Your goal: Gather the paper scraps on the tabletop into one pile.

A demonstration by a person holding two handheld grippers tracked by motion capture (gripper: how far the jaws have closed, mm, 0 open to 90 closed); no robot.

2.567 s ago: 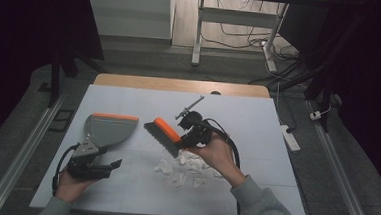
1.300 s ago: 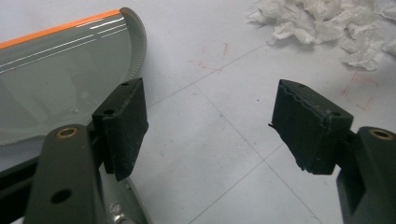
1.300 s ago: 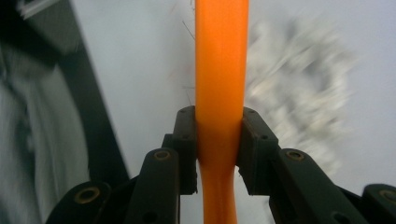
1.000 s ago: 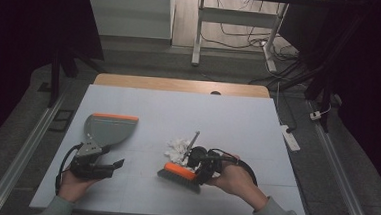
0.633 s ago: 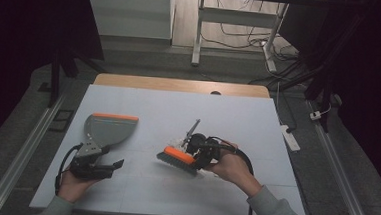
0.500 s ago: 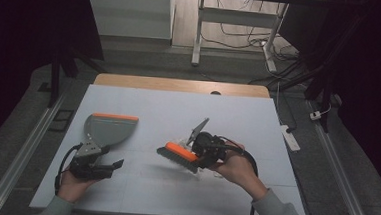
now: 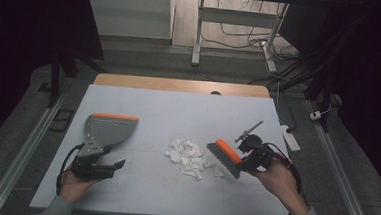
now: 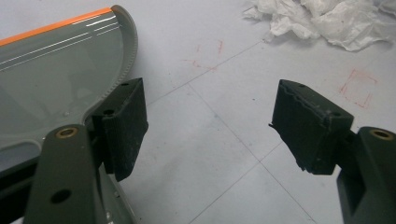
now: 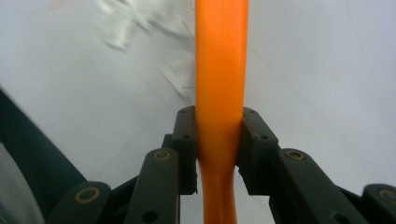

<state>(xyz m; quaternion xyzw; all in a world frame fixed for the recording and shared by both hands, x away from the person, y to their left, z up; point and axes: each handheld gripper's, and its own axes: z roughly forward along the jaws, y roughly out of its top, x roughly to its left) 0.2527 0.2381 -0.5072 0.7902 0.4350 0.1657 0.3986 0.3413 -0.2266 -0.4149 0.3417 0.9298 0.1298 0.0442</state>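
Observation:
A grey dustpan [image 7: 111, 128] with an orange front edge lies at the table's left. My left gripper [image 7: 110, 157] sits at its handle end, jaws open and nothing between them. In the left gripper view the dustpan [image 8: 51, 79] lies beside the left jaw of this gripper [image 8: 210, 116]. A pile of crumpled white paper scraps [image 7: 188, 155] lies mid-table, and the scraps [image 8: 327, 18] also show far off. My right gripper [image 7: 245, 160] is shut on an orange-backed brush [image 7: 224, 158], held tilted just right of the pile. The brush's orange handle [image 9: 219, 65] is clamped between the jaws of that gripper [image 9: 218, 140].
The white table top [image 7: 178, 112] has a wooden strip [image 7: 180, 85] along its far edge. Metal rails [image 7: 20, 157] run along both sides of the table. Faint red marks [image 8: 357, 86] show on the surface near the scraps.
The right gripper has carried the brush from the near-left side of the paper pile over to its right side. The pile has shifted a little. The left gripper and dustpan have stayed put.

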